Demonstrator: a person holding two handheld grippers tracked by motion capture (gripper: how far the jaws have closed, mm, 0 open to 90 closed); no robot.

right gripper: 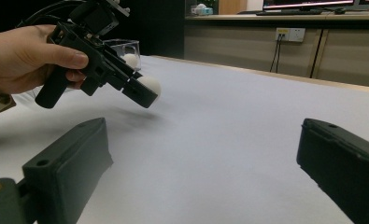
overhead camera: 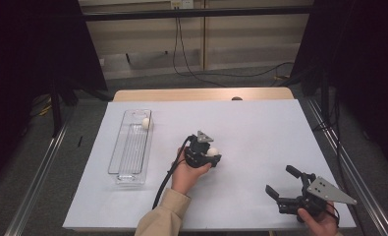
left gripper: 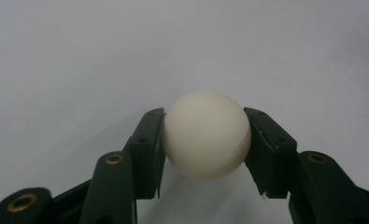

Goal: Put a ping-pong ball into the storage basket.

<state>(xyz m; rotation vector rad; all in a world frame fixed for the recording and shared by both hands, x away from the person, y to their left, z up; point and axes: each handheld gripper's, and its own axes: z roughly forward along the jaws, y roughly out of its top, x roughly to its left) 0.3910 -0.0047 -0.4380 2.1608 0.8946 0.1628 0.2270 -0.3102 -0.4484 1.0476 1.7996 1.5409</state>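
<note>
left tongs (left gripper: 205, 154) clench the white ball (left gripper: 205, 135) at its widest girth, lifted just above the counter (overhead camera: 260, 128), so it cannot roll. right tongs (overhead camera: 290, 184) idle released. clear tray (overhead camera: 130, 147) holds a second ball (overhead camera: 146, 123).

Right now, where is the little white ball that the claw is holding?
The ball is clamped in the left claw near the middle of the table, right of the clear tray, which holds another ball.
</note>
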